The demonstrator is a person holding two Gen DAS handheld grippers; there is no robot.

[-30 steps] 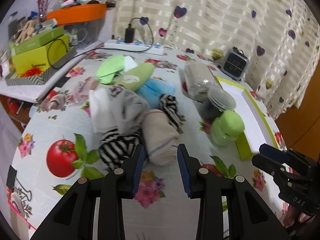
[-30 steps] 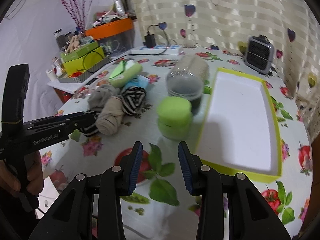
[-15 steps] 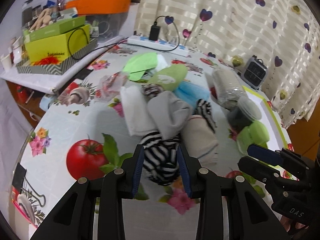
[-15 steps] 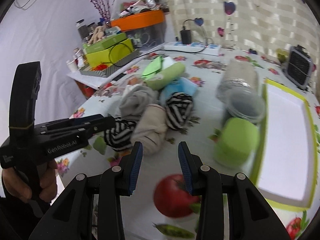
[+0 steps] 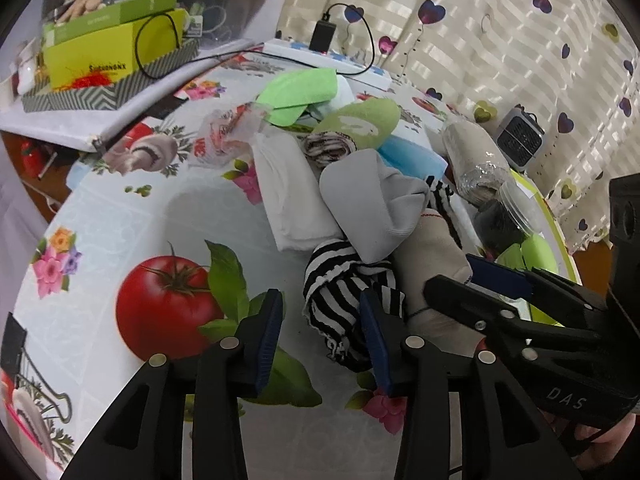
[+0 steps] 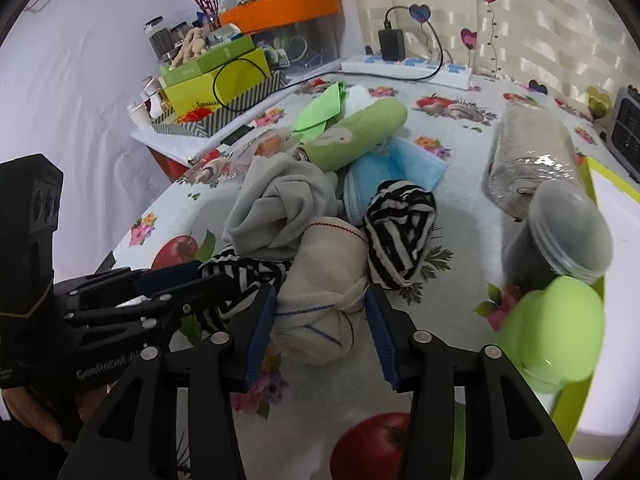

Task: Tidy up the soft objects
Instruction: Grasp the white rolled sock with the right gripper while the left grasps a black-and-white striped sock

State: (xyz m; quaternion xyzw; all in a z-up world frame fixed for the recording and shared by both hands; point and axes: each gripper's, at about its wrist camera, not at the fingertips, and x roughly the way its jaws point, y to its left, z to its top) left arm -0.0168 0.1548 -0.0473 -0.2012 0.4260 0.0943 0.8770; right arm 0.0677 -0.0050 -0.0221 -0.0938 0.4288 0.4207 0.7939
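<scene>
A heap of soft things lies on the flowered tablecloth: a grey sock (image 5: 372,208) (image 6: 280,208), a cream sock roll (image 6: 324,292) (image 5: 432,256), a black-and-white striped bundle (image 5: 344,300), a second striped roll (image 6: 400,232), a green roll (image 6: 360,132), a blue cloth (image 6: 396,168) and a white folded cloth (image 5: 288,192). My left gripper (image 5: 322,336) has its jaws opening, with the striped bundle just ahead of them against the right finger. My right gripper (image 6: 320,328) also has opening jaws. They straddle the cream roll, and the pads are not pressing on it.
Right of the heap stand a clear jar of beige stuff (image 6: 528,152), a dark jar (image 6: 560,232) and a green-lidded jar (image 6: 560,340), beside a white tray with a yellow-green rim (image 6: 596,168). Boxes (image 5: 112,52), a power strip (image 6: 404,66) and a small heater (image 5: 520,140) line the back.
Both grippers have come down and closer to the heap of socks. Their jaws stand wider than before. The right one swung left from the tray side onto the cream roll.
</scene>
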